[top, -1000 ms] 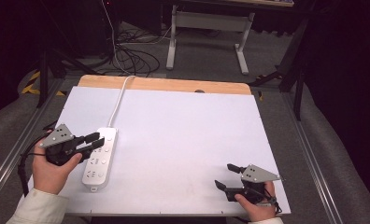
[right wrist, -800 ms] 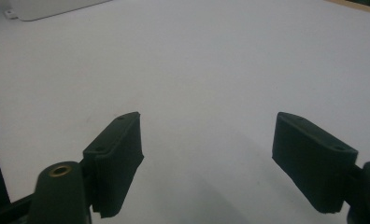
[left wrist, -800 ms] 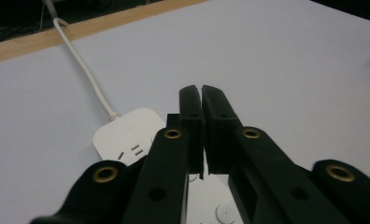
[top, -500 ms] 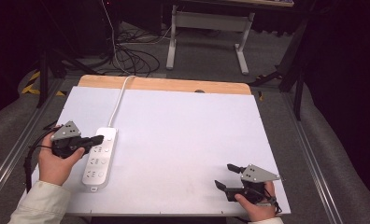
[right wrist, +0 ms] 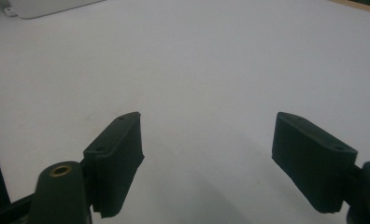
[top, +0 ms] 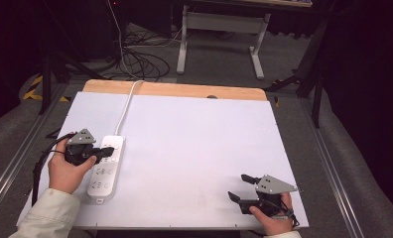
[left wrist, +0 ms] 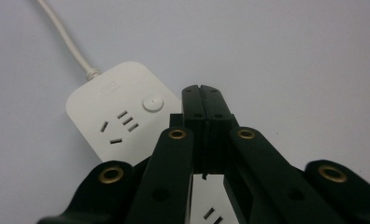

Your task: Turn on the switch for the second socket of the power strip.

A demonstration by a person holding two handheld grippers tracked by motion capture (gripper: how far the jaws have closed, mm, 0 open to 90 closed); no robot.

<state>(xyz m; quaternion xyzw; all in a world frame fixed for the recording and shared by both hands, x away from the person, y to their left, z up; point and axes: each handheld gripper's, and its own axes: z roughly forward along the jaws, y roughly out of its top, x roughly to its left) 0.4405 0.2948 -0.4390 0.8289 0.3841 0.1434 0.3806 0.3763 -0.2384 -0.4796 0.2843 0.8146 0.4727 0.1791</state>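
Nearest, the right gripper (top: 243, 187) rests low on the white worktop (top: 199, 144) with its jaws wide apart and nothing between them; farther off, the left gripper (top: 106, 151) has its jaws pressed together, empty, having just been closing; directly beneath and beyond its tips lies the white power strip (left wrist: 122, 112), its cable (top: 126, 106) trailing away.
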